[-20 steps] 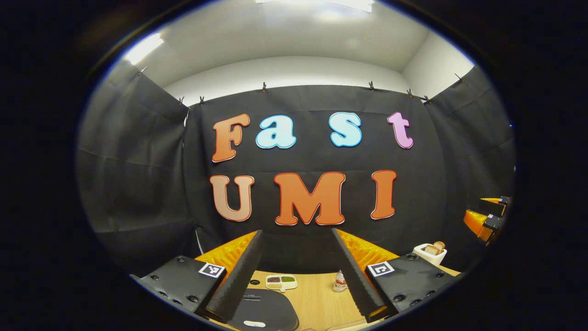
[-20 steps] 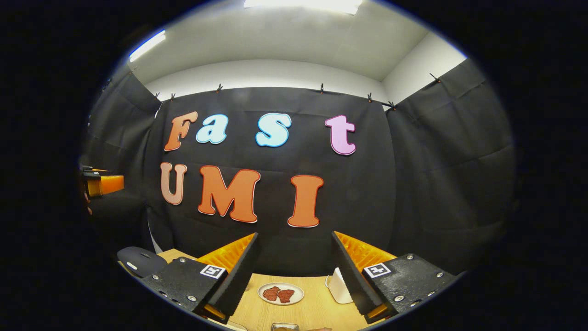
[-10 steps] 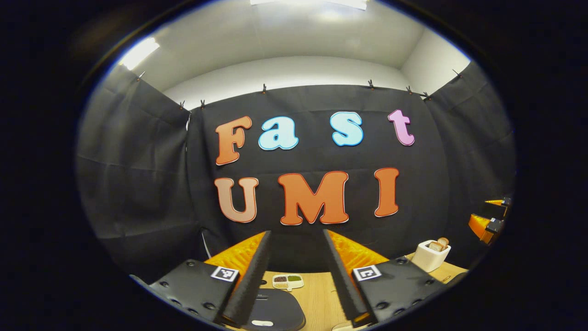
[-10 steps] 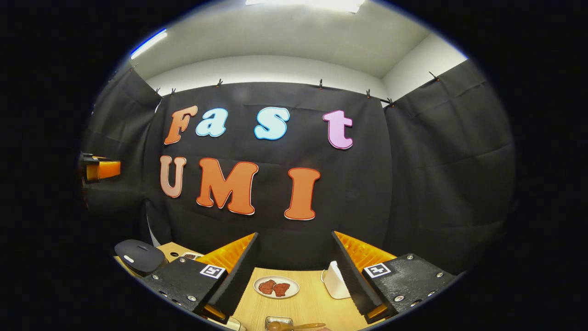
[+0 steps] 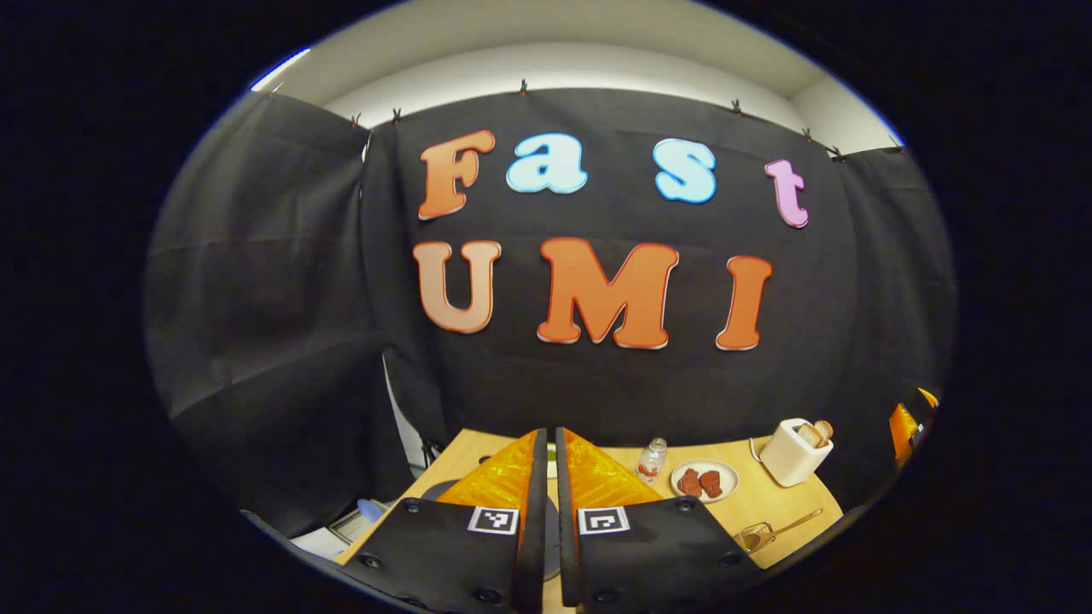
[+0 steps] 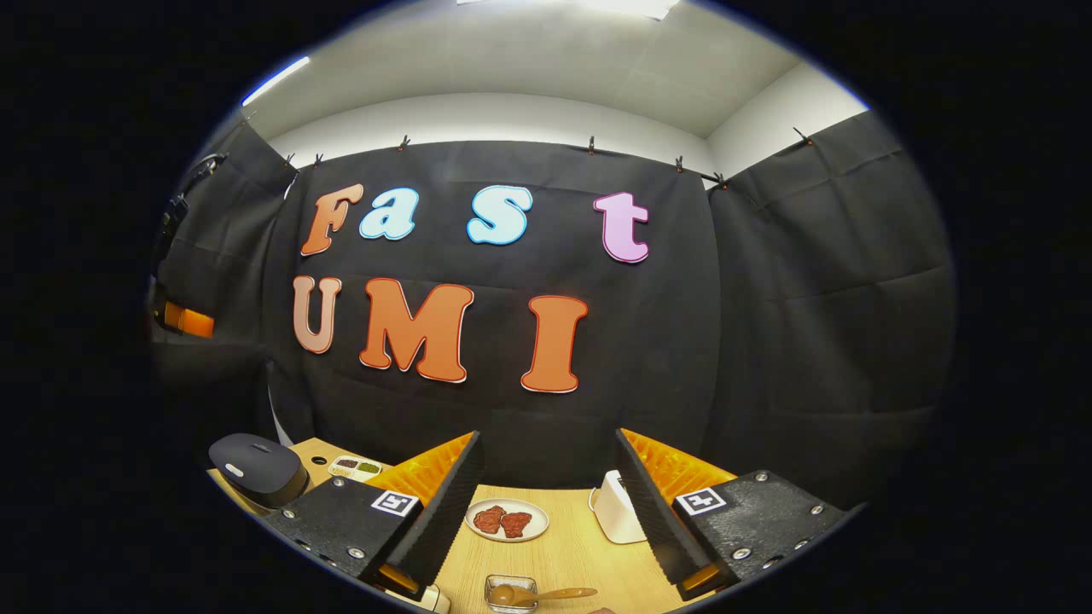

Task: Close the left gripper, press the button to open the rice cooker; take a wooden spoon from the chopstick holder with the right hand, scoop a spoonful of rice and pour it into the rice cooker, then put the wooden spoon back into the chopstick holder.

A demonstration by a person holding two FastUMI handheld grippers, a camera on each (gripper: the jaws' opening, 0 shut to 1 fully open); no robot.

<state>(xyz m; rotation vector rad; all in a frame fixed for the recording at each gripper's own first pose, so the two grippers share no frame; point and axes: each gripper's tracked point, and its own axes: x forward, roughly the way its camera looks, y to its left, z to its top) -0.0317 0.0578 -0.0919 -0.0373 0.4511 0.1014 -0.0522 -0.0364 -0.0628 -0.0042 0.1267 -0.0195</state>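
Left gripper (image 5: 547, 520): in the left gripper view its two fingers stand nearly together at the bottom — only a thin slit between them, nothing held. It hangs above the near edge of the wooden table (image 5: 725, 499).
Rice cooker (image 6: 256, 467): in the right gripper view a dark rounded body with its lid down, at the far left corner of the table. In the left gripper view a dark curved shape peeks out behind the fingers; I cannot tell for sure that it is the cooker.
Small divided dish (image 6: 356, 466): just right of the cooker, with dark and green fillings.
Bottle (image 5: 652, 460): small, clear, upright, right of the left gripper's fingers in the left gripper view.
Plate (image 5: 705, 481): white, with two reddish pieces on it; beside the bottle. In the right gripper view it lies between the right gripper's fingers, farther off.
Glass dish (image 6: 510, 592): near the table's front edge, with a wooden spoon (image 6: 546, 593) lying in it, bowl in the dish, handle pointing right. In the left gripper view the same pair sits near the right edge of the table.
White holder (image 5: 795, 452): near the table's right back corner, light brown pieces sticking out of its top.
Right gripper (image 6: 546, 512): fingers spread wide — empty, above the table's front, the plate and glass dish seen through the gap.
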